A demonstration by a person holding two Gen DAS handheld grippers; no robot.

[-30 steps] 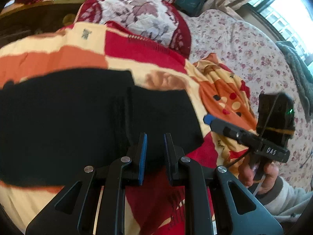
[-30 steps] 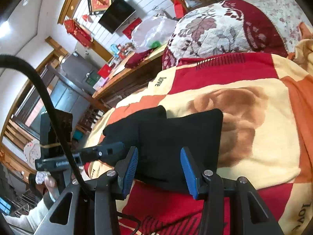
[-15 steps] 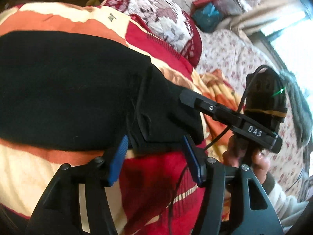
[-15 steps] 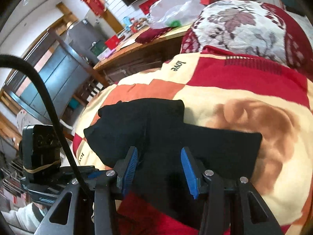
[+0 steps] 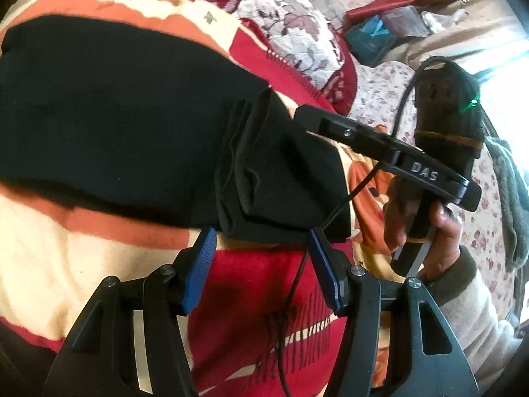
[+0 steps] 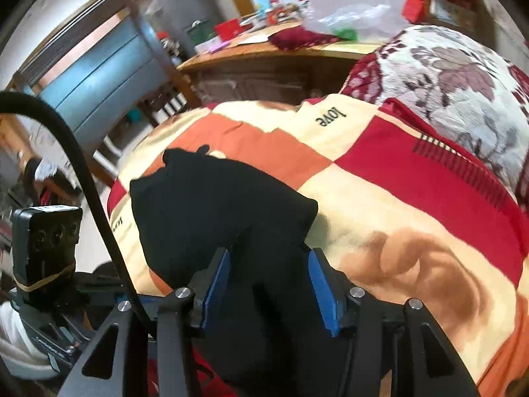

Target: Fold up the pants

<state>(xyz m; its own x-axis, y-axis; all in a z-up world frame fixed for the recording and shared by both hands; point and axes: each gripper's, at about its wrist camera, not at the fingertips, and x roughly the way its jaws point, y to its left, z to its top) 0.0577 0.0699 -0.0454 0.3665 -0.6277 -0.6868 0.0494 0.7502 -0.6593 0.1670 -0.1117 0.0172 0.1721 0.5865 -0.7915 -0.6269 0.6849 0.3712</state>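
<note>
Black folded pants (image 5: 125,125) lie on a red, orange and cream checked blanket (image 5: 82,264); a floral pillow (image 6: 463,76) sits at upper right, a cluttered wooden table (image 6: 264,53) behind. The left gripper (image 5: 263,264) has its jaws spread before the cloth's edge. The right gripper (image 6: 267,284) has just been opening, with cloth between its jaws.

"DAS" on right gripper (image 5: 305,119); "love" on blanket (image 6: 390,152).

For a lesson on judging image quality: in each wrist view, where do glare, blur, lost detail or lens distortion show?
Left wrist view: the window at upper right is blown out to white, the black pants lose nearly all fold detail, and the fisheye curves the blanket. Right wrist view: the cabinet and room edges are smeared and bent; the plastic bag glares.
</note>
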